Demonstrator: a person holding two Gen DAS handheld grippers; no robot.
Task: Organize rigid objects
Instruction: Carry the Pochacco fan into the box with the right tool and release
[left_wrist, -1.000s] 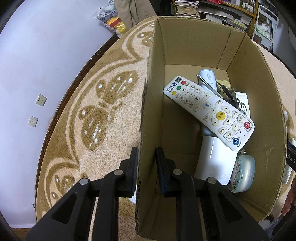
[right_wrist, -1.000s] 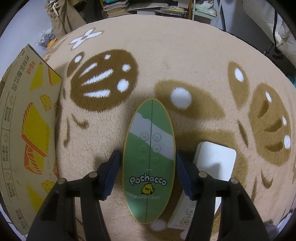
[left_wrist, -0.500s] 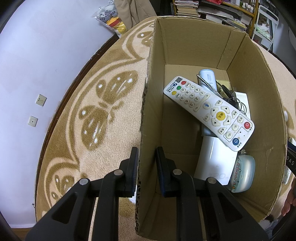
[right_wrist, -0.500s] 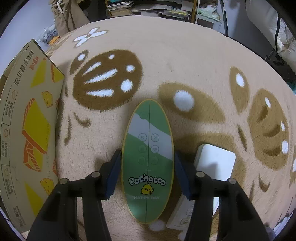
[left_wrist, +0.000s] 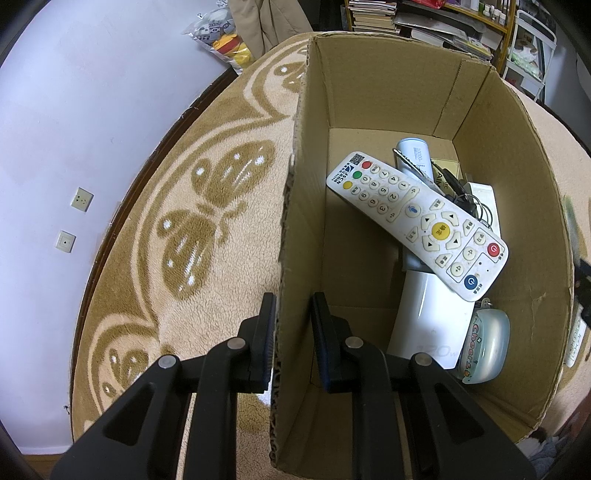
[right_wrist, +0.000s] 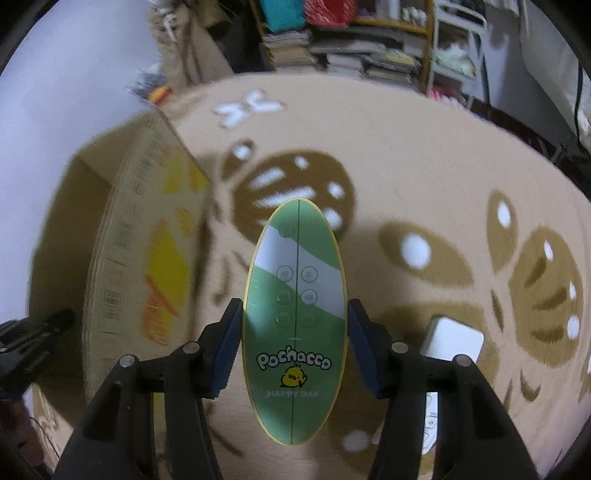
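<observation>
The left gripper (left_wrist: 291, 341) is clamped narrowly on the near side wall of the open brown cardboard box (left_wrist: 461, 122), one black finger outside the wall and one inside. The box stands on a beige round rug with brown butterfly patterns (left_wrist: 192, 229).

Inside the box, nearest the gripper, lies a pale blue oval case with "Cheers" lettering (left_wrist: 487, 343), touching a white rectangular device (left_wrist: 430, 325). A white remote control with coloured buttons (left_wrist: 413, 218) rests diagonally on top of the white device. Beyond it lie a bunch of dark keys on a ring (left_wrist: 467, 201) and a white cylindrical power bank (left_wrist: 415, 155), close to the far wall.

The right gripper (right_wrist: 295, 347) holds a green-and-white oval remote with "Pochacco" lettering and a yellow chick (right_wrist: 295, 306) by its two long edges, the blue pads pressed against both sides. The oval remote is clear of the rug, to the right of the box, whose printed yellow outer wall shows at the left of the right wrist view. A white rectangular remote (right_wrist: 450, 339) lies on the rug just right of the gripper. Farther back, shelves stacked with books (right_wrist: 332, 44) line the wall.
</observation>
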